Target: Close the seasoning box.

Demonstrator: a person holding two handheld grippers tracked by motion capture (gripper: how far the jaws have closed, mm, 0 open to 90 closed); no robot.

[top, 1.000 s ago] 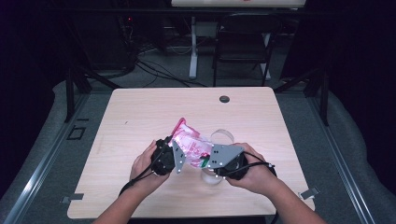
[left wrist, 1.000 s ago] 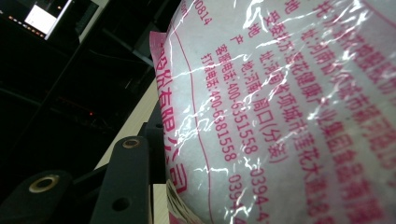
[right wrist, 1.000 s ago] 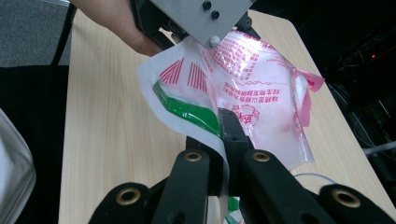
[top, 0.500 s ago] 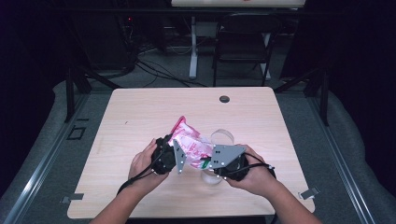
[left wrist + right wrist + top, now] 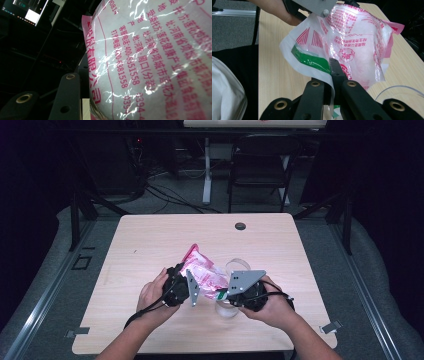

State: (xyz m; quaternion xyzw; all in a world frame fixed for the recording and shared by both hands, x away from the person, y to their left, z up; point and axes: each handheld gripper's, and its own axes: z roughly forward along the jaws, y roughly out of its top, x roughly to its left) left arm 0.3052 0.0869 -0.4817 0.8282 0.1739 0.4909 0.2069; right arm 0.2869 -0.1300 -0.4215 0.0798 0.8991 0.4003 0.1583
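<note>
A clear plastic bag (image 5: 206, 274) with pink print and white grains inside is held up above the table between both grippers. My left gripper (image 5: 192, 286) grips the bag's bulky body from the left. In the left gripper view the bag (image 5: 150, 62) presses against one black finger (image 5: 68, 93), and the other finger is hidden behind it. My right gripper (image 5: 221, 294) is shut on the bag's flat white-and-green edge (image 5: 312, 61); its jaws (image 5: 333, 72) pinch the film. The full part of the bag (image 5: 357, 42) hangs beyond them.
A clear round container (image 5: 235, 268) stands on the wooden table (image 5: 145, 245) just under and behind the right gripper; its rim (image 5: 399, 88) shows at the right. A dark grommet (image 5: 240, 226) sits near the far edge. A chair (image 5: 260, 165) stands behind the table.
</note>
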